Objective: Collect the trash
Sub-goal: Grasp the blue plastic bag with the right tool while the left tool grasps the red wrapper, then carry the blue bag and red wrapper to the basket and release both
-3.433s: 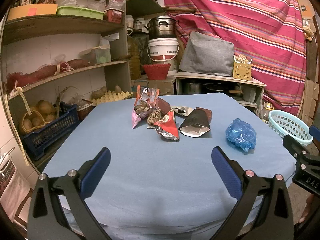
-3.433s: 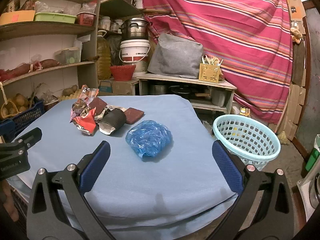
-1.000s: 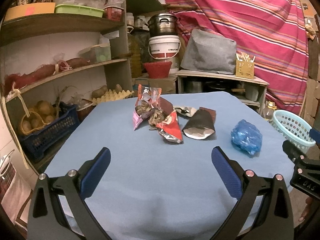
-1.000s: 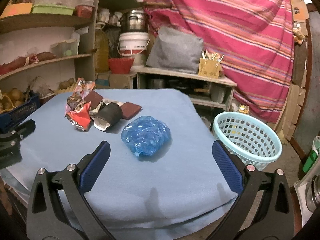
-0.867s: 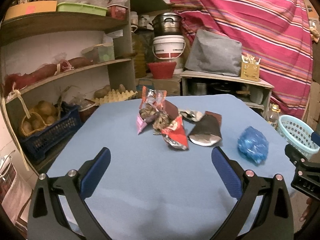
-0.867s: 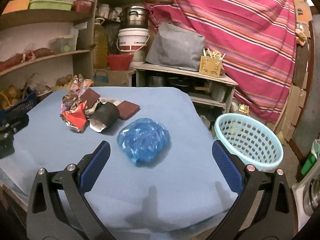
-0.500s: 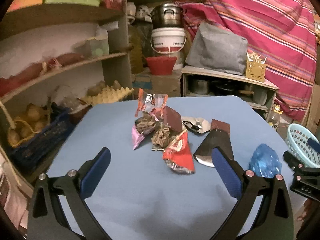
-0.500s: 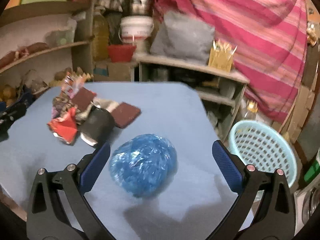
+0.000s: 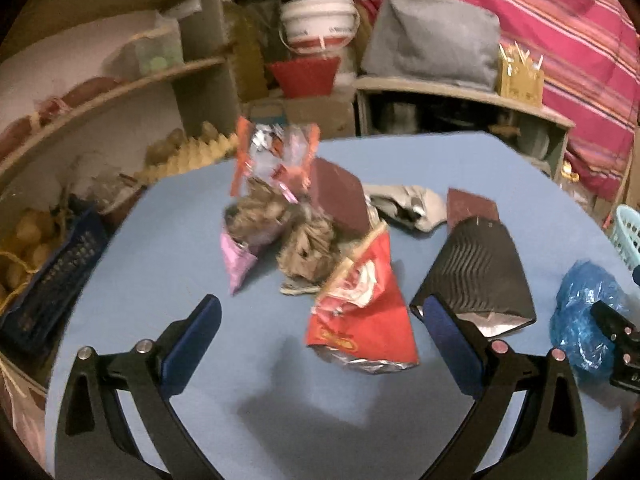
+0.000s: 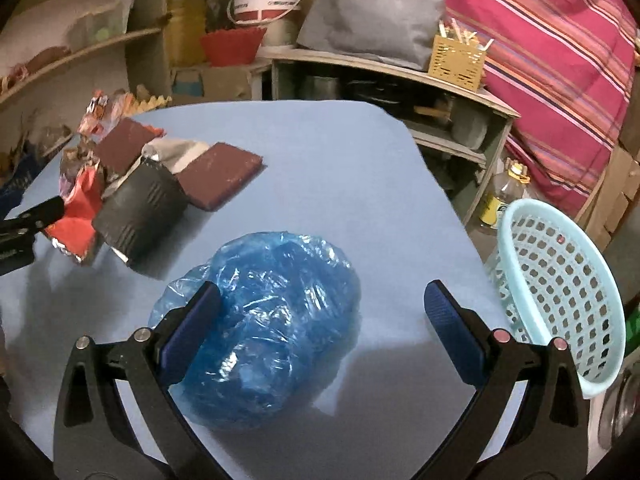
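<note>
Right gripper lined up on the blue bag, left gripper on the red wrapper

The right gripper (image 10: pixel 320 312) hangs with jaws wide apart over the crumpled blue bag (image 10: pixel 264 332), which sits near the tabletop's (image 10: pixel 340 168) right edge, offset toward the left jaw; the basket (image 10: pixel 560 296) stands just past that edge. The left gripper (image 9: pixel 318 330), also spread wide and empty, faces the red wrapper (image 9: pixel 360 316) straight ahead, mid-tabletop.
</note>
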Motion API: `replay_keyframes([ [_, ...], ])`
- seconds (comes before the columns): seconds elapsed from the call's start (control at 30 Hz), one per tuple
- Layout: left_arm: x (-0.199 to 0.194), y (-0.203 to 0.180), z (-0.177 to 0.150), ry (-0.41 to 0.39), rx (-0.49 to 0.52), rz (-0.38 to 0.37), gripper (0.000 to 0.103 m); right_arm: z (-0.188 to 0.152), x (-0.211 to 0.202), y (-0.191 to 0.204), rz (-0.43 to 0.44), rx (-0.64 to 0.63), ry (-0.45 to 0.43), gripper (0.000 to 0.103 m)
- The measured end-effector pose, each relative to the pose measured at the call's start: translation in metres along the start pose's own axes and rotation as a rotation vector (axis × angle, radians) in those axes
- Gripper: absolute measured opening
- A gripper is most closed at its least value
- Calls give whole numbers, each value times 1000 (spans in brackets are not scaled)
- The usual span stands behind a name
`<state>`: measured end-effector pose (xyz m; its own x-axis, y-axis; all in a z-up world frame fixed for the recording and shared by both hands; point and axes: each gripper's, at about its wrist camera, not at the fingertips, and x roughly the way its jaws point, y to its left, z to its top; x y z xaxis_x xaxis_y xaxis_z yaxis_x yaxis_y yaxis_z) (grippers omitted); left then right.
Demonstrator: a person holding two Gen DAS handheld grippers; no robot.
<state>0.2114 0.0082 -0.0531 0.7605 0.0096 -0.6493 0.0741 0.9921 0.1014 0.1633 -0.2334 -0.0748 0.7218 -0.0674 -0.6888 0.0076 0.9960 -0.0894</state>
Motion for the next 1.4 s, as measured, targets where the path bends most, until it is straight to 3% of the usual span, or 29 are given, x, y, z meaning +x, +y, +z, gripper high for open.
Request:
replay_keyframes([
  [0.07,9,-1,-1,18,3,-6,97,-1,3,1,17,-2,17,95],
  [0.13,16,0,-3,43,1,-18,90,-1,5,3,65,-5,36,79],
  [0.27,24,7,-5,89,-27,-82,66,0,6,6,147,-12,68,49],
  [0.3,25,7,-6,94,-26,-97,56,-1,4,8,171,-19,67,40],
  [0.37,26,6,-5,100,-22,-121,41,0,1,12,196,-38,55,30],
  [0.47,22,6,-3,85,-23,-120,33,1,-8,13,213,-51,30,21],
  [0.6,10,12,2,61,-58,-128,30,7,-25,6,225,-53,-25,20],
  [0.77,-25,10,9,-20,-44,-65,30,15,-49,-20,214,-8,-97,20],
  [0.97,-62,-24,26,-106,2,-48,30,25,-71,-73,149,61,-168,20],
  [1.4,-90,-170,47,-170,112,-241,30,9,-89,-205,-95,195,-202,20],
])
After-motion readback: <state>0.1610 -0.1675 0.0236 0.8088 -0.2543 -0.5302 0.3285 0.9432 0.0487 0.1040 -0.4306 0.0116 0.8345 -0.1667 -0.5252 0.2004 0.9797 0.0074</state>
